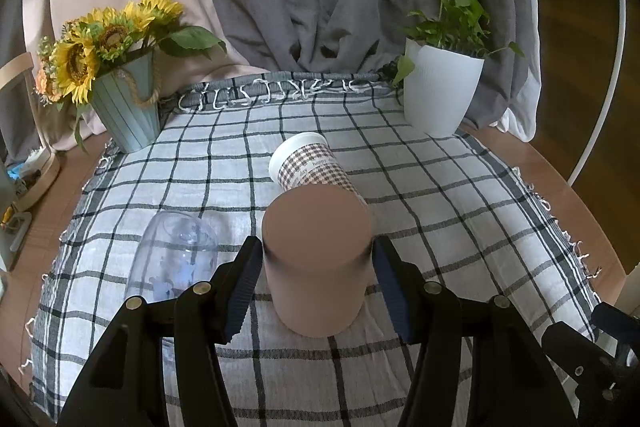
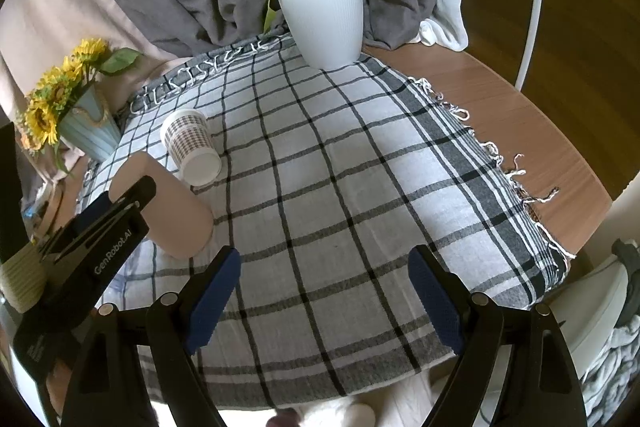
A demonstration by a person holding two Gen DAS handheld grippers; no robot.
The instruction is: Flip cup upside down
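Three cups: pink cup (image 1: 318, 267), paper cup (image 1: 312, 165), clear cup (image 1: 176, 251), all on the checked cloth (image 1: 440, 211) over the worktop (image 2: 520, 99).
Left tongs (image 1: 318, 283): spread to either side of the pink cup; the left pad looks to touch the wall, the right pad sits just off it. Judged released or barely closing, not a firm clamp.
Right tongs (image 2: 324, 299): released, holding nothing, over bare cloth.
Pink cup, place: directly between the left tongs' fingers, well to the left of the right tongs.
Pink cup, axis: seems to stand on the cloth with a flat, closed pink face uppermost; whether that face is base or lid cannot be told. Long axis runs across the tongs' grip line.
Paper cup: on its side just beyond the pink cup, tilted, apparently touching it.
Clear cup: on its side, left of the left tongs.
Nearer hand: left, already straddling the cup.
Judgement: grip first, then a half turn of the wrist about the grip line.
Risk: paper cup crowds the far side and may be knocked.
Background: sunflower pot (image 1: 128, 111) far left, plant pot (image 1: 440, 95) far right, both well apart from the tongs.
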